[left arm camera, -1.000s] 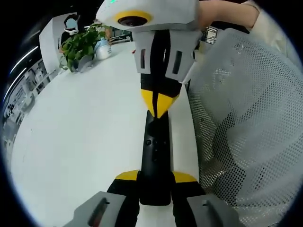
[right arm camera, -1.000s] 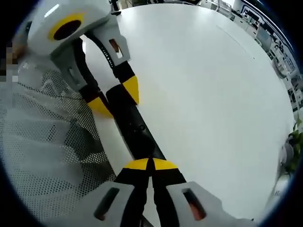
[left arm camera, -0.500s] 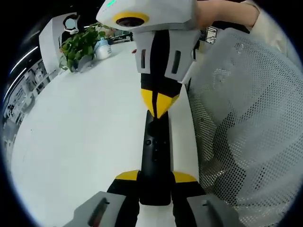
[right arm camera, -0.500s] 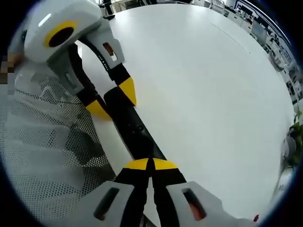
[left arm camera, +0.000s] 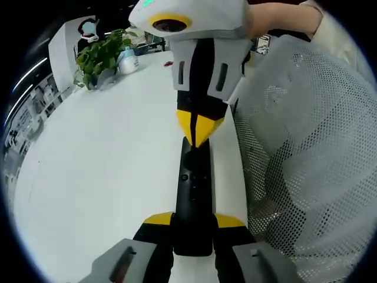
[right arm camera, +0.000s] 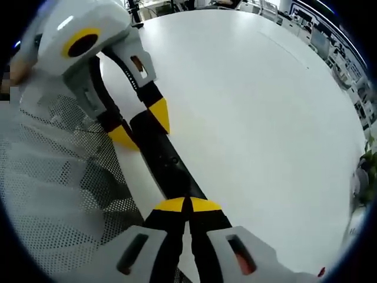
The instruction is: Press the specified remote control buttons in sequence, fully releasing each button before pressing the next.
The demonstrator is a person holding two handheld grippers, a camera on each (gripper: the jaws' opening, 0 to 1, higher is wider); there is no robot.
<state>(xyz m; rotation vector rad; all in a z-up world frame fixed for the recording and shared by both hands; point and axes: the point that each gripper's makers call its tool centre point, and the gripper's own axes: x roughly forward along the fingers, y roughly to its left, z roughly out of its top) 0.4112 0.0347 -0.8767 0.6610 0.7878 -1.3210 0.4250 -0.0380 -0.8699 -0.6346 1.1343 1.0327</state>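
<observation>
Black remote control (left arm camera: pixel 192 200) lies lengthwise on the white surface (left arm camera: pixel 100 165), near its edge, clamped at its near end between the yellow-tipped jaws of the left tongs (left arm camera: pixel 193 221). The left tongs are closed on the remote's sides, one jaw on each side. From the far end, the right tongs (left arm camera: pixel 199 131) point straight back at the left tongs, jaws pressed together to a single yellow tip with nothing between them. That tip rests on the remote's top face, just beyond its round button cluster. A hand (left arm camera: pixel 277 17) grips the right tongs from behind. In the right gripper view, the right tongs (right arm camera: pixel 188 206) sit tip-down on the remote control (right arm camera: pixel 165 156), with the left tongs (right arm camera: pixel 144 124) straddling its far end. White mesh fabric (left arm camera: pixel 306 147) lies beside the surface edge. A potted plant (left arm camera: pixel 103 56) stands well beyond the right tongs.
</observation>
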